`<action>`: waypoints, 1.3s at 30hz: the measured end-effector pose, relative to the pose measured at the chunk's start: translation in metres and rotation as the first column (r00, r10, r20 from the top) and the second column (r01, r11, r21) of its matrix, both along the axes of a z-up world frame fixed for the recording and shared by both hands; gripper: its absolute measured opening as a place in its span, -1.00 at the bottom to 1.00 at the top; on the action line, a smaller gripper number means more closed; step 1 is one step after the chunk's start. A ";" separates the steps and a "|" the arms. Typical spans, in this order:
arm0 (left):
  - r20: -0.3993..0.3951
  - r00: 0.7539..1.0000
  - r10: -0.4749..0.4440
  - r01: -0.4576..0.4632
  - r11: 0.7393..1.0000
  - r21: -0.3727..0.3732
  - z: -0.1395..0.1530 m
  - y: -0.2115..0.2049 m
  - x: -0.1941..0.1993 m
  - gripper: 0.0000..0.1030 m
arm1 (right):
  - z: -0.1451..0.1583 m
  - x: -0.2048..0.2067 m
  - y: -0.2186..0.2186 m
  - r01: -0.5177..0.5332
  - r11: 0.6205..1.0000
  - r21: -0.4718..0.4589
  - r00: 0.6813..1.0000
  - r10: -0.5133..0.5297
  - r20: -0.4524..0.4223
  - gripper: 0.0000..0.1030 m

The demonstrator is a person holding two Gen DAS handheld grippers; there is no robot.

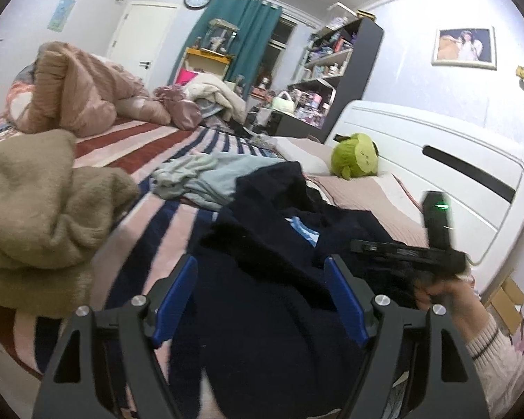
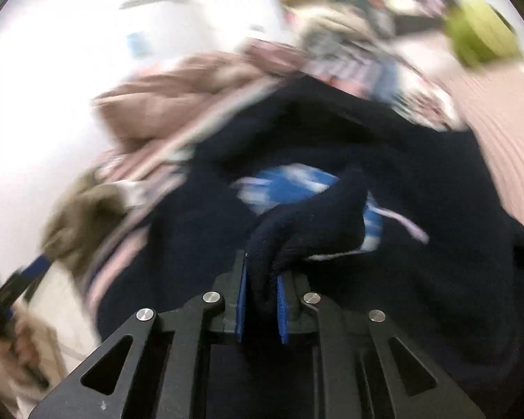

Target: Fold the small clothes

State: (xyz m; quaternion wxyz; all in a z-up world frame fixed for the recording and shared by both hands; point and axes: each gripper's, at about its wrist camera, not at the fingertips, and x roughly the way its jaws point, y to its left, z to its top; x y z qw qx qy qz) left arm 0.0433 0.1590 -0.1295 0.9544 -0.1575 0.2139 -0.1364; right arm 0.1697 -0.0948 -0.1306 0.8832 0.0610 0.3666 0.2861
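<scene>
A fold of the navy garment (image 2: 307, 223) is being pinched by the right claw (image 2: 262, 300). The left claw (image 1: 260, 300) is being held spread above it. Beyond, a tan sweater (image 1: 35, 216), pale blue clothes (image 1: 206, 178) and a green plush (image 1: 356, 155) are lying on the bed (image 1: 150, 139).

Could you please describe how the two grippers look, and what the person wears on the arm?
Both the left gripper and the right gripper have black frames with triangular cutouts, round silver bolts and blue pads on the fingers. The sleeve is cream cable knit with a dark stripe near the cuff.
</scene>
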 end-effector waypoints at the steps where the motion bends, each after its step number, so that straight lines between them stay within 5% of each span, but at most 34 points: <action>1: -0.006 1.000 0.016 -0.016 1.000 0.000 -0.001 0.004 0.001 0.40 | 0.005 -0.011 0.012 -0.054 0.999 0.008 0.998 0.054 0.024 -0.89; 3: -0.015 0.999 0.030 -0.030 1.000 0.006 -0.001 0.007 0.002 0.40 | 0.008 -0.039 0.047 -0.219 0.976 -0.006 0.974 0.219 0.052 -0.89; 6: -0.005 1.000 0.015 -0.015 1.000 0.007 0.000 0.010 0.000 0.40 | -0.019 -0.060 0.089 -0.355 0.933 -0.066 0.935 0.352 -0.045 -0.88; 8: -0.007 1.000 0.007 -0.007 1.000 0.001 0.000 0.011 0.002 0.40 | -0.043 -0.059 0.098 -0.348 0.934 -0.077 0.933 0.337 -0.128 -0.86; 11: -0.027 0.999 -0.017 0.018 1.000 0.013 -0.006 0.011 0.005 0.46 | -0.048 -0.053 0.079 -0.307 0.951 0.036 0.936 0.309 -0.171 -0.78; 13: -0.046 0.998 -0.045 0.046 0.999 0.017 -0.011 0.009 0.011 0.52 | -0.034 -0.055 0.066 -0.297 0.953 0.063 0.940 0.303 -0.154 -0.24; 15: -0.070 0.995 -0.071 0.073 0.997 0.019 -0.019 0.007 0.019 0.53 | -0.007 -0.065 0.042 -0.246 0.969 0.014 0.967 0.246 -0.060 0.23; 20: -0.156 0.983 -0.094 0.098 0.995 0.022 -0.045 0.002 0.034 0.53 | 0.019 -0.076 -0.039 0.040 0.996 -0.084 0.999 -0.038 0.019 0.37; 26: -0.246 0.958 -0.149 0.149 0.989 -0.020 -0.073 -0.006 0.043 0.53 | -0.022 -0.100 -0.147 0.362 0.914 -0.185 0.926 -0.375 -0.039 0.53; 29: -0.271 0.951 -0.148 0.146 0.989 -0.028 -0.082 -0.015 0.050 0.53 | -0.049 -0.112 -0.165 0.385 0.906 -0.173 0.907 -0.406 -0.108 0.54; 33: -0.290 0.948 -0.131 0.136 0.991 -0.003 -0.084 -0.027 0.053 0.51 | -0.055 -0.130 -0.162 0.341 0.935 -0.096 0.934 -0.348 -0.078 0.57; 39: -0.302 0.945 -0.127 0.124 0.992 -0.027 -0.090 -0.046 0.056 0.09 | -0.061 -0.132 -0.138 0.264 0.963 -0.047 0.963 -0.266 -0.044 0.46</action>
